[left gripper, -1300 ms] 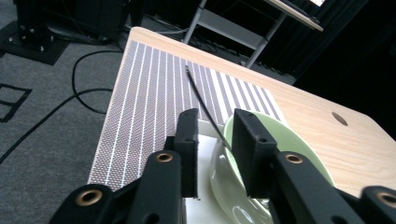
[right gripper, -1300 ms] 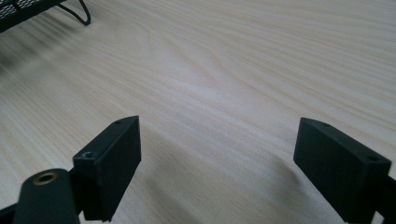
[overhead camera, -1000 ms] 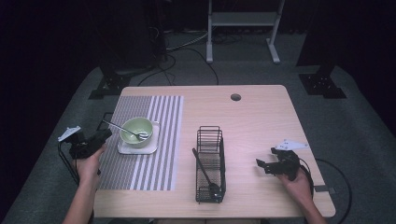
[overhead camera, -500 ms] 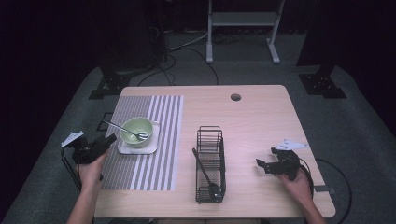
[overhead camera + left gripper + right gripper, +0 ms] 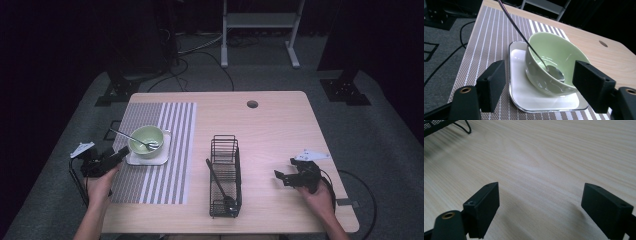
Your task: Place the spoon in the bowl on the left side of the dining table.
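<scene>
A pale green bowl stands on a white square plate on the striped placemat. A metal spoon leans in the bowl with its handle out to the left. My left gripper is at the plate's left edge and points at the bowl. Its jaws have just been opening and stand wide. Nothing is pressed between them, and the spoon lies ahead. Near the right front of the table my right gripper hangs open over bare wood.
A black wire rack stands mid-table with a dark utensil lying in it. A cable hole is near the far edge. Cables trail off both sides of the table. A metal stand is on the floor beyond.
My left gripper has shifted slightly toward the near edge, beside the plate. The bowl, the spoon and the right gripper have stayed where they were.
</scene>
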The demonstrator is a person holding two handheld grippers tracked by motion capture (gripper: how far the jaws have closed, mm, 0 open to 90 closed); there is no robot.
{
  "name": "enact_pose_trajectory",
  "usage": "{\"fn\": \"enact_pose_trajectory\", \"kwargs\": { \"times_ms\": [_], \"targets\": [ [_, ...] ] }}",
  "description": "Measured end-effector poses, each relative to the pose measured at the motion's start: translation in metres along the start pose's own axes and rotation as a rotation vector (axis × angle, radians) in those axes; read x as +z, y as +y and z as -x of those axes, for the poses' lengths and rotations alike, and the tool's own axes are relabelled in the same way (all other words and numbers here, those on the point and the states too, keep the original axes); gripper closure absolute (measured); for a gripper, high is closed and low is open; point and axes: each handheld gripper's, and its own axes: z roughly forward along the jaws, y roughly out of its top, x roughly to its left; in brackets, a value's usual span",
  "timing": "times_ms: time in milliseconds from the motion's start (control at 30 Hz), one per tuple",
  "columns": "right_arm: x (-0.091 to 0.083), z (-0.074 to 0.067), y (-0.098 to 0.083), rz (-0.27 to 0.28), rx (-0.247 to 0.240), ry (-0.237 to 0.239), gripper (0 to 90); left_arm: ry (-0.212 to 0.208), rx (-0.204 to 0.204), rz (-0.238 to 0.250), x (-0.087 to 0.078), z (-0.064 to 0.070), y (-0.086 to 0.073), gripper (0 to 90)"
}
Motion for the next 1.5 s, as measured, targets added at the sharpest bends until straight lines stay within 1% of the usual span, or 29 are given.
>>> {"fn": "enact_pose_trajectory", "kwargs": {
  "times_ms": [200,500,633,667,700,933,1033,1067,1100,1133,1500],
  "targets": [
    [0.0,0.0,0.0,0.0,0.0,-0.001,13.9,-0.001,0.016,-0.013,0.0,0.003,-0.003,20.7],
    [0.0,0.0,0.0,0.0,0.002,-0.001,14.0,-0.02,0.044,-0.024,-0.001,0.011,-0.004,18.6],
    [0.0,0.0,0.0,0.001,0.002,0.0,13.9,-0.021,0.067,-0.027,-0.002,0.016,-0.004,17.6],
    [0.0,0.0,0.0,0.001,0.002,0.0,13.9,-0.018,0.064,-0.027,-0.001,0.018,-0.004,14.8],
    [0.0,0.0,0.0,0.001,0.002,0.0,14.0,-0.019,0.072,-0.029,-0.002,0.018,-0.004,14.2],
    [0.0,0.0,0.0,0.002,0.002,0.0,14.0,-0.028,0.085,-0.029,-0.002,0.023,-0.005,14.2],
    [0.0,0.0,0.0,0.001,0.002,0.001,14.0,-0.038,0.088,-0.029,-0.003,0.025,-0.005,14.1],
    [0.0,0.0,0.0,0.002,0.002,0.0,14.0,-0.034,0.093,-0.029,-0.002,0.026,-0.005,10.2],
    [0.0,0.0,0.0,0.002,0.002,0.0,14.0,-0.031,0.092,-0.031,-0.002,0.028,-0.005,10.2],
    [0.0,0.0,0.0,0.002,0.001,0.0,13.9,-0.035,0.101,-0.033,-0.002,0.028,-0.005,10.1],
    [0.0,0.0,0.0,0.002,0.001,0.001,14.0,-0.056,0.114,-0.041,-0.003,0.035,-0.007,10.0]
  ]
}}
